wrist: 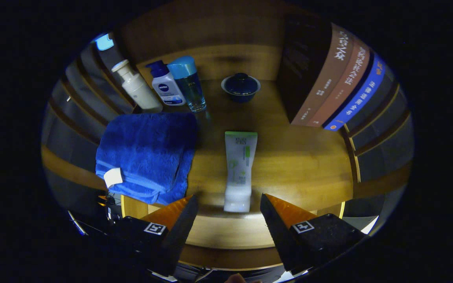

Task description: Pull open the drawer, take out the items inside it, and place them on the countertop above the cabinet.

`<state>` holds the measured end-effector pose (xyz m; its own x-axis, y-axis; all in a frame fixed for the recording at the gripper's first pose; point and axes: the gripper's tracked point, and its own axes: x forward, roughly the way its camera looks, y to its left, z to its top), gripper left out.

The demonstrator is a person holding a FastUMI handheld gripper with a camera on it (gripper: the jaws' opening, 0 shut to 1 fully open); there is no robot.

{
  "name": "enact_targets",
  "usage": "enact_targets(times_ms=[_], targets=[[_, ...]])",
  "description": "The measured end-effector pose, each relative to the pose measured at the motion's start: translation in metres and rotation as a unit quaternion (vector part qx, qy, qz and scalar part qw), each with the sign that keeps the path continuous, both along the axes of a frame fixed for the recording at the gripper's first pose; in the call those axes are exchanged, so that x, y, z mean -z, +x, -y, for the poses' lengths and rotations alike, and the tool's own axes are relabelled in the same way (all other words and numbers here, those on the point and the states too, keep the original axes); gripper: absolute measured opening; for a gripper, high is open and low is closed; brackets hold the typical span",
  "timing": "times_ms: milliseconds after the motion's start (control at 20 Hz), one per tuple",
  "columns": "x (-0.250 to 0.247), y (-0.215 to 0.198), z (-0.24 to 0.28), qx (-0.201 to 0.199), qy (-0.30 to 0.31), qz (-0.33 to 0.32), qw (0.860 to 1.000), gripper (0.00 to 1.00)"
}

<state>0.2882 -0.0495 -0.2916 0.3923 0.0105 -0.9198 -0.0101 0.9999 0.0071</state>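
Wooden worktop [301,165], claw [228,204] open above its near edge.
Tube [239,169] lies just ahead between the fingers; towel [148,153] ahead-left, books [336,78] far right, bare wood between.

A white tube [240,169] with a green band at its far end and green markings along its body is seen lying flat on the wooden countertop [301,165]. It is laid lengthwise, its white cap end pointed toward the gripper [228,202] and its flat crimped end pointed away. The cap end is found just ahead of the open fingers, in line with the gap between them, and is touched by neither. The tube is set apart from everything else on the surface.
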Motion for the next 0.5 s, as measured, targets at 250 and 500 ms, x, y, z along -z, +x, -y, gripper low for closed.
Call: enact_targets(times_ms=[250,500], targets=[[-0.006,-0.053,-0.011,-0.012,-0.005,0.041,0.999,1.0],[-0.011,-0.109,-0.018,-0.01,0.004,0.075,0.997,1.0]])
